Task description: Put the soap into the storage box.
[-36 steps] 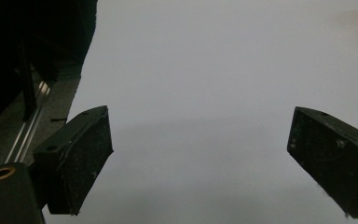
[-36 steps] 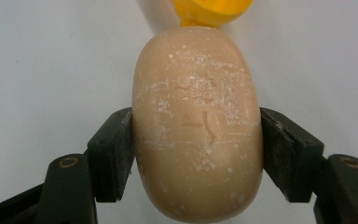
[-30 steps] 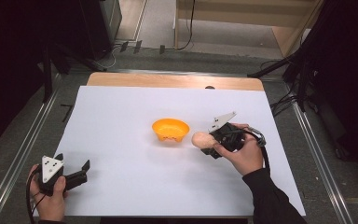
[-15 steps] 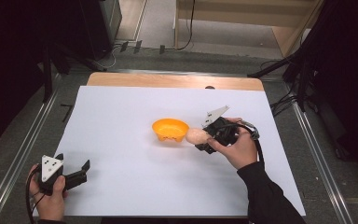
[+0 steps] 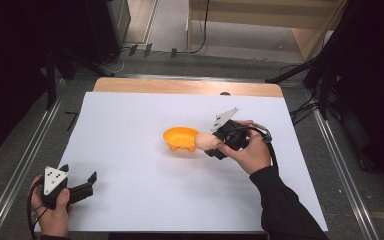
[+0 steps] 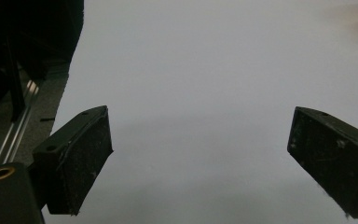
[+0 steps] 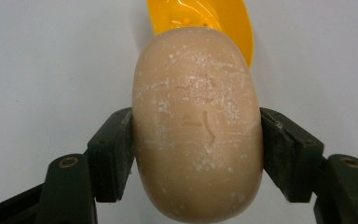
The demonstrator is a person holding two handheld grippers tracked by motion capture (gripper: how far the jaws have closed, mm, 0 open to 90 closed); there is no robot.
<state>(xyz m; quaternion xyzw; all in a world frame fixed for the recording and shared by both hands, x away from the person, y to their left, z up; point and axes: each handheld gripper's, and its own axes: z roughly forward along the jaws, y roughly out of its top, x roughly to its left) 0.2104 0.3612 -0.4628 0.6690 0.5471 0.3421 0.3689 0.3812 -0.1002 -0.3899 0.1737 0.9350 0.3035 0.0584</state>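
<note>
A beige oval bar of soap (image 5: 206,141) (image 7: 196,126) is clamped between the jaws of my right gripper (image 5: 211,144) (image 7: 196,154), which is shut on it. The soap hangs just at the right rim of a small orange dish (image 5: 181,139) (image 7: 200,18) near the middle of the white table. In the right gripper view the dish lies right behind the soap. My left gripper (image 5: 82,187) (image 6: 200,163) rests low at the near left of the table, jaws wide open with nothing between them.
A white sheet (image 5: 145,200) covers the table, with a wooden strip (image 5: 180,86) along the far edge. Metal rails (image 5: 25,160) run down both sides. Cables and dark stands lie on the floor beyond the table.
My right gripper has carried the soap leftward and slightly up, from a gap right of the dish to its rim. The left gripper has stayed put.
</note>
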